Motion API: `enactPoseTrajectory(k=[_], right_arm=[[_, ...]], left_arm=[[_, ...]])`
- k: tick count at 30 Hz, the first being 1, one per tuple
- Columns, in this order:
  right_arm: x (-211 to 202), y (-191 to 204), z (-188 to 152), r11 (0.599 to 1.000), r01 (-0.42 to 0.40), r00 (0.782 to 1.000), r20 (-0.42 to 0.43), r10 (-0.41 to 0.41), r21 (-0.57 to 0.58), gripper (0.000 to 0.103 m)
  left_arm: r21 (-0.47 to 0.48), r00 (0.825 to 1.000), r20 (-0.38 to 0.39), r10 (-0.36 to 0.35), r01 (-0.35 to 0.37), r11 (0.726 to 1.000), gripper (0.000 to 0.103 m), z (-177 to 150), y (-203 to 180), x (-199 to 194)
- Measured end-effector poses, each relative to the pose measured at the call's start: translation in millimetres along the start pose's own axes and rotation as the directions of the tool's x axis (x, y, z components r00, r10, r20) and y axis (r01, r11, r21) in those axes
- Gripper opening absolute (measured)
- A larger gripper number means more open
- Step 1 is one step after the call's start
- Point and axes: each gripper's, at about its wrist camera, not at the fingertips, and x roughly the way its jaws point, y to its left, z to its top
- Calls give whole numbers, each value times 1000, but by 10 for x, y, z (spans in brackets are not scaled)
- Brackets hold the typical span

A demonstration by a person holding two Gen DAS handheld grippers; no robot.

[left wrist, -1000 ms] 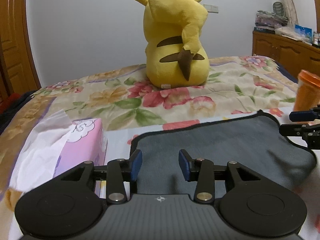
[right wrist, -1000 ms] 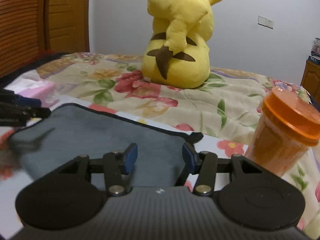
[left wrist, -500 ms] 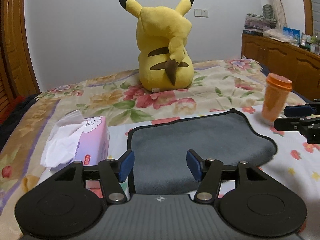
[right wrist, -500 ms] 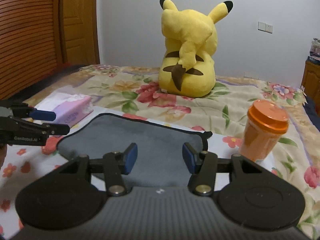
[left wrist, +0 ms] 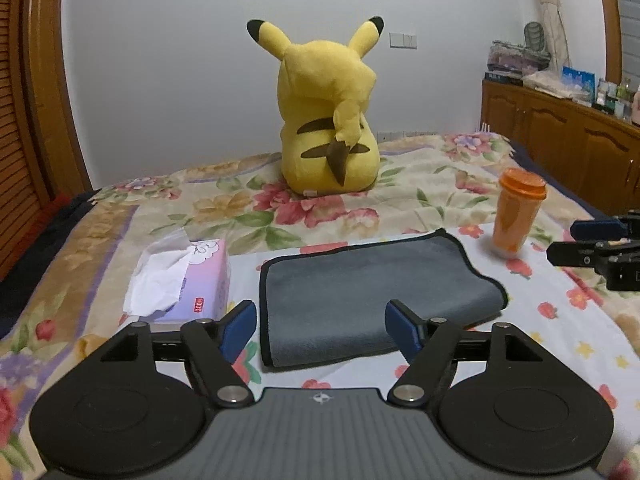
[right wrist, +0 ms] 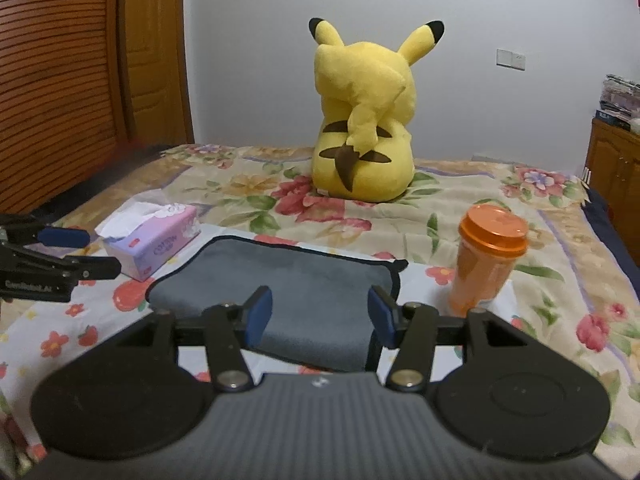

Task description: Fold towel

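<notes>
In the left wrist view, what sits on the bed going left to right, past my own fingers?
tissue box → grey towel → orange cup → right gripper at the frame's edge. The yellow plush sits farther back, above the towel, so it has no clear place in the order.

A plain pale grey-white wall closes the far side of the room, carrying a small white rectangular switch plate, and in front of it spreads a wide bed under a cream coverlet printed with red, pink and yellow flowers and green leaves. On the left stands a warm brown wooden door beside a slatted, louvred wooden panel. Along the right wall runs a low brown wooden cabinet with arched door panels, its top crowded with stacked books and small boxes, under even, dim indoor light.
</notes>
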Motion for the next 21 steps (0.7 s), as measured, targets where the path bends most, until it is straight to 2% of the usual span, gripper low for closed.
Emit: enactPoseTrajectory(k=[3,5,11,14,17,21], right_arm=[[-154,29,-4,1000,4,1000,9,-4,1,64],[-251,41,3,1000,11,1000,15,-11,0,65],[-503,62,25,1000,14,999,34,-14,5,70],[-608,72,30,1000,17,999,46,-17,10,82],[-719,76,35,1000,18,998,57,-18,9,83],[-850,76,39,1000,25,997,70,-26,17,96]], left_arm=[[-2,1000,13,1,-1,1000,84,36,-51,-172],[-1,1000,26,5,-5,1000,92,75,-89,-285],[3,998,56,-2,2,1000,101,171,-200,-577],[17,997,72,0,-2,1000,103,204,-274,-719],[16,997,74,-10,9,1000,103,237,-330,-841],[14,997,78,-23,22,1000,103,241,-399,-995]])
